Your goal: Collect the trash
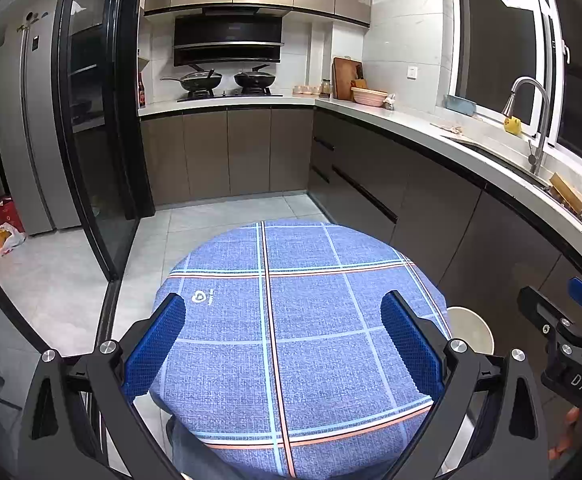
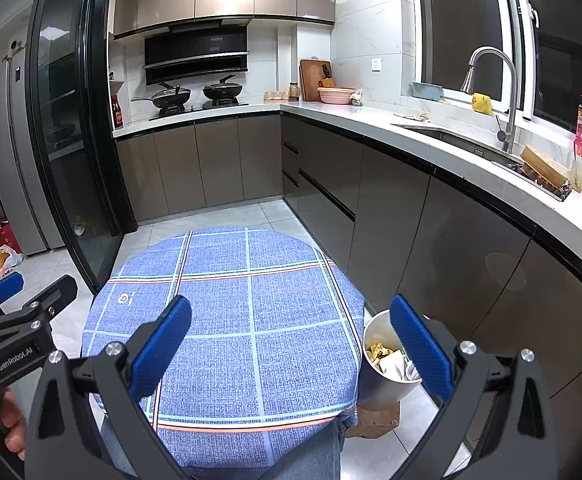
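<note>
Trash (image 2: 387, 356), crumpled wrappers and paper, sits inside a white bin (image 2: 371, 336) on the floor, just beside the right edge of the round surface (image 2: 251, 320) with its blue plaid cloth. Both tools hover above that cloth. The left hand-held gripper (image 1: 283, 344) is released, its blue pads spread wide with nothing between them. The right hand-held gripper (image 2: 291, 344) is likewise released, and its right pad (image 2: 419, 344) overlaps the bin's rim in view.

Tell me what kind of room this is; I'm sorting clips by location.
A home kitchen, most likely: a gas hob with two pans under a range hood, a sink with a tall faucet, and a fridge beyond the doorway.
</note>
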`<control>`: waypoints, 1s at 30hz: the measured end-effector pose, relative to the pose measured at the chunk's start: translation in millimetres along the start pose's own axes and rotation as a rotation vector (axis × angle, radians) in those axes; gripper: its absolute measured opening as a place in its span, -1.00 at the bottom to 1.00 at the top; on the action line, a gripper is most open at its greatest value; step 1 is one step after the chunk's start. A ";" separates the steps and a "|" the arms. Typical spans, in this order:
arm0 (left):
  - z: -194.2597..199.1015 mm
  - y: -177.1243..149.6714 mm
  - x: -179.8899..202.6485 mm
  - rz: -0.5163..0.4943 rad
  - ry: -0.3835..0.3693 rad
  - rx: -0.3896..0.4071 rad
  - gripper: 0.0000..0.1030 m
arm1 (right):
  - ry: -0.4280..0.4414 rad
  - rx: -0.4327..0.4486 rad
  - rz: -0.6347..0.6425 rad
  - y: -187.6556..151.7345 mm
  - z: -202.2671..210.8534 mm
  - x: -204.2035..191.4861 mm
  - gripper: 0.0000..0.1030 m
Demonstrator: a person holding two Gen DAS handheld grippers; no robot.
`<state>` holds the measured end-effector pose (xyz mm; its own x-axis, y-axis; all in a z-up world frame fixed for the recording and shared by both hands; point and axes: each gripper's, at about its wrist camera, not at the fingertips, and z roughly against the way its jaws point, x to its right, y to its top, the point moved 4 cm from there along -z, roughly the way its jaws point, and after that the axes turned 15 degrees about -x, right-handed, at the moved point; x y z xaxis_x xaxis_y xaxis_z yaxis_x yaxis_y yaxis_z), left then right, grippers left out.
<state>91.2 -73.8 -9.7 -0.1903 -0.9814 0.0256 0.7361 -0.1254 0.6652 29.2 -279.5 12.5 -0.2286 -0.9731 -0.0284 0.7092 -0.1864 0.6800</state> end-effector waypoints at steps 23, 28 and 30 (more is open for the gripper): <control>0.8 -1.7 -0.5 0.001 -0.006 -0.001 0.84 | 0.001 0.004 0.002 2.3 1.1 0.1 0.94; 0.6 -1.8 -0.1 0.001 -0.009 -0.001 0.84 | 0.001 0.003 0.002 2.4 1.0 0.3 0.94; 1.2 -2.7 1.3 0.001 -0.010 0.000 0.84 | 0.001 0.003 0.001 2.2 1.0 0.2 0.94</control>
<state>88.3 -74.5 -10.5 -0.1962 -0.9800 0.0331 0.7361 -0.1248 0.6653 30.0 -280.0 14.7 -0.2270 -0.9735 -0.0282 0.7073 -0.1847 0.6824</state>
